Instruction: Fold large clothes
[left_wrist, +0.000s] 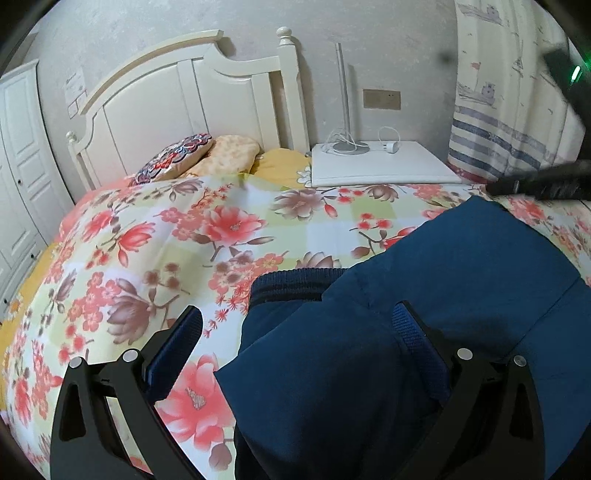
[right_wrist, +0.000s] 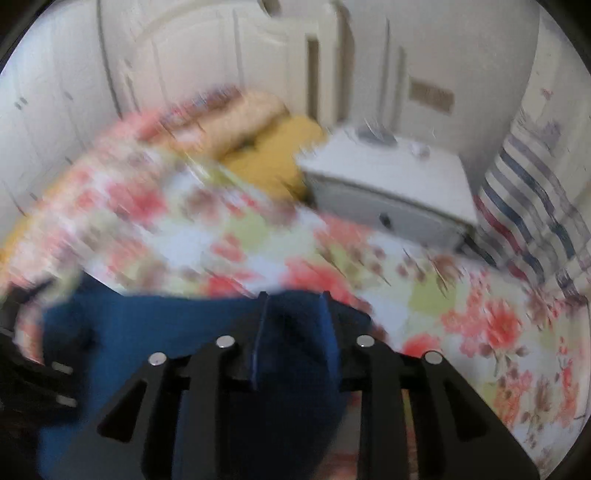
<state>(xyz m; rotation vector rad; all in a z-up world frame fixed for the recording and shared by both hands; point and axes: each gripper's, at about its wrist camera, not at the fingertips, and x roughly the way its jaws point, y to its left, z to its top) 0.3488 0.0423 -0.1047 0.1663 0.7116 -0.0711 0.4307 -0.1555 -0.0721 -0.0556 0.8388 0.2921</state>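
Note:
A dark blue garment with a ribbed navy hem lies folded over on the floral bedspread. My left gripper is open just above its left part; one finger hangs over the bedspread, the other over the blue cloth. In the blurred right wrist view my right gripper is shut on a bunch of the blue garment, which fills the gap between its fingers. The right gripper also shows as a dark blurred shape in the left wrist view, at the garment's far right edge.
The bed has a white headboard with pillows at its foot. A white nightstand with a lamp and cable stands beside the bed. A striped curtain hangs at the right. White wardrobe doors stand at the left.

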